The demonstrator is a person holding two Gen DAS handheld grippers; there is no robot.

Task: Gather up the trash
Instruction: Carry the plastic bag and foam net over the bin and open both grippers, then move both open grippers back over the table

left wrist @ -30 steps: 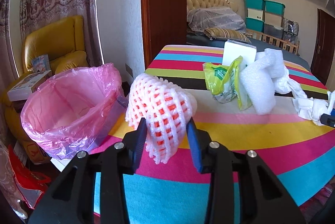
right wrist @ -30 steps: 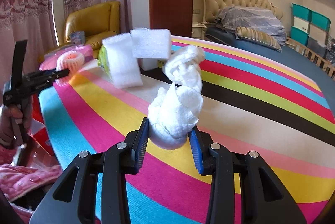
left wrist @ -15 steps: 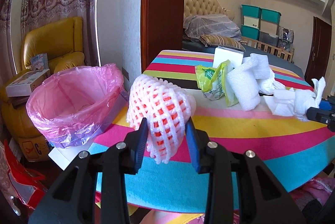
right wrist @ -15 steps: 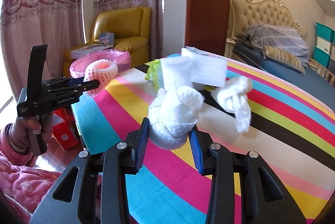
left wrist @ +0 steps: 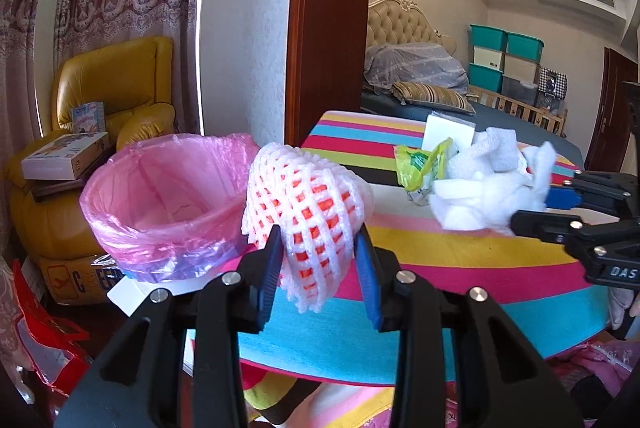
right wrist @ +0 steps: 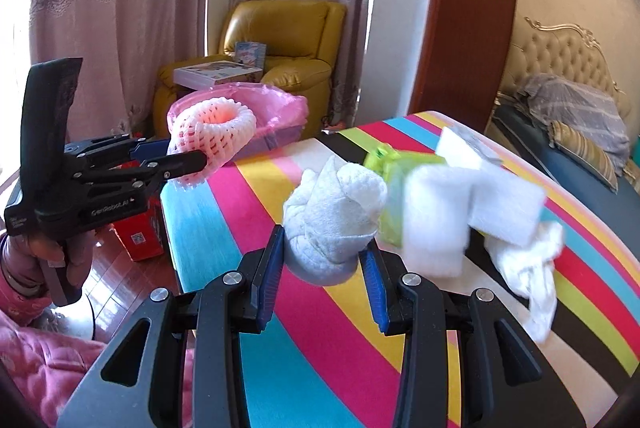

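Note:
My left gripper (left wrist: 318,260) is shut on a white and pink foam fruit net (left wrist: 308,204), held above the striped table's near edge, just right of the bin lined with a pink bag (left wrist: 160,196). My right gripper (right wrist: 326,260) is shut on a crumpled white paper towel (right wrist: 332,216) lifted over the striped table (right wrist: 288,340). The right wrist view also shows the left gripper (right wrist: 192,158) with the net (right wrist: 212,130) in front of the bin (right wrist: 280,120). In the left wrist view the right gripper (left wrist: 532,206) holds the towel (left wrist: 480,200) at the right.
On the table lie a green plastic bag (right wrist: 394,180), white foam sheets (right wrist: 468,216), a white box (left wrist: 448,132) and more white paper (right wrist: 532,268). A yellow armchair (left wrist: 104,92) with boxes stands behind the bin. A red bag (left wrist: 44,340) sits on the floor.
Both grippers have swung left toward the bin with their loads still held. The right gripper has rolled and now shows close by at the right of the left wrist view.

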